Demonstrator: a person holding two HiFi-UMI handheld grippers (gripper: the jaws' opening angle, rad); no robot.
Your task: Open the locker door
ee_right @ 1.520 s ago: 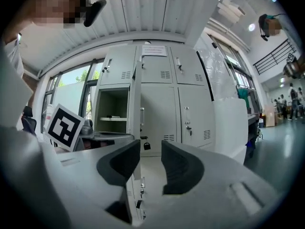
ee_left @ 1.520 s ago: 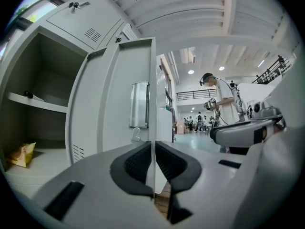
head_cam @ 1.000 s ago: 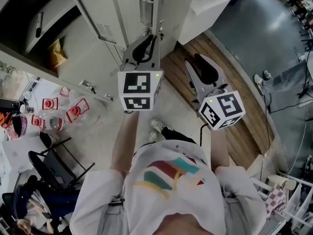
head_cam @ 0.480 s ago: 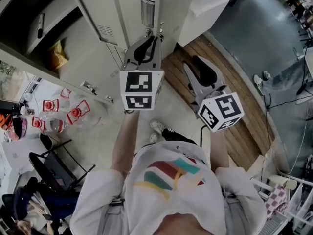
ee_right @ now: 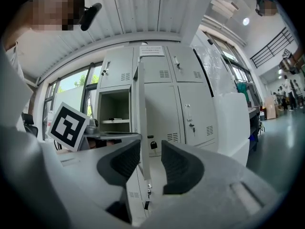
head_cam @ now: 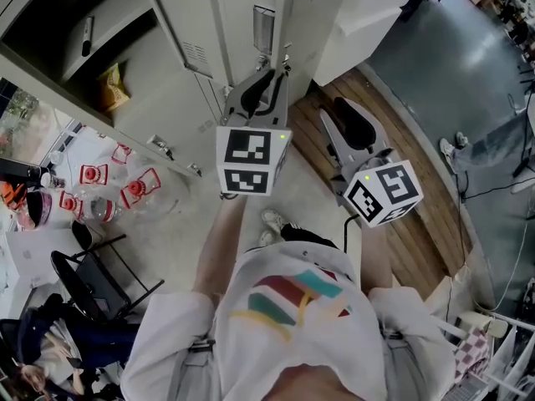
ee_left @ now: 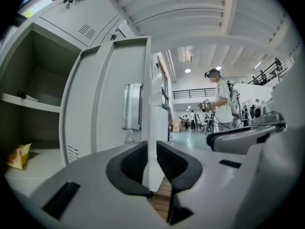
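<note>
The grey locker door (head_cam: 251, 23) stands swung out, its metal handle plate (ee_left: 132, 106) facing me. My left gripper (head_cam: 280, 63) is at the door's free edge (ee_left: 153, 123). That edge fills the narrow gap between the black pads (ee_left: 131, 163) of the left gripper (ee_left: 151, 154), and both pads touch it as the jaws start opening. My right gripper (head_cam: 326, 111) hangs lower right, off the lockers, open and empty. In the right gripper view the gripper (ee_right: 151, 161) looks at the door edge (ee_right: 141, 128) from a distance.
The opened compartment (ee_left: 33, 128) holds a shelf and a yellow bag (ee_left: 18, 155). Closed lockers (ee_right: 190, 109) stand to the right. A table with red-capped bottles (head_cam: 92, 186) and a black chair (head_cam: 84, 278) are at the left. Wooden flooring (head_cam: 418, 215) runs at the right.
In the head view the left gripper and the door edge have shifted a little to the right and down. The right gripper has barely moved.
</note>
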